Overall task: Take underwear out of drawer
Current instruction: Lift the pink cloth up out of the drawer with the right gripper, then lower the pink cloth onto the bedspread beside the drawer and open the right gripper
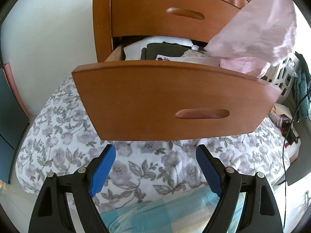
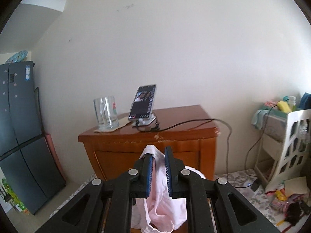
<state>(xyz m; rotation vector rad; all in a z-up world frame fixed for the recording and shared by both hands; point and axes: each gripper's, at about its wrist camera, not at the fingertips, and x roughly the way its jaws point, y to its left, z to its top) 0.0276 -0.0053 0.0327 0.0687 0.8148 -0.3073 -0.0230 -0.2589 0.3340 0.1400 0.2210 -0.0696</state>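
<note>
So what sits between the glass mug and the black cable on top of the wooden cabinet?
A phone propped on a small stand, seen in the right wrist view. The glass mug is to its left and the black cable trails off to its right across the wooden cabinet.

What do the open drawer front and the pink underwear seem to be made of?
Drawer front: probably wood or wood veneer, orange-brown with a smooth satin sheen and faint grain. Pink underwear: thin soft fabric, perhaps cotton; it wrinkles and hangs limp.
</note>
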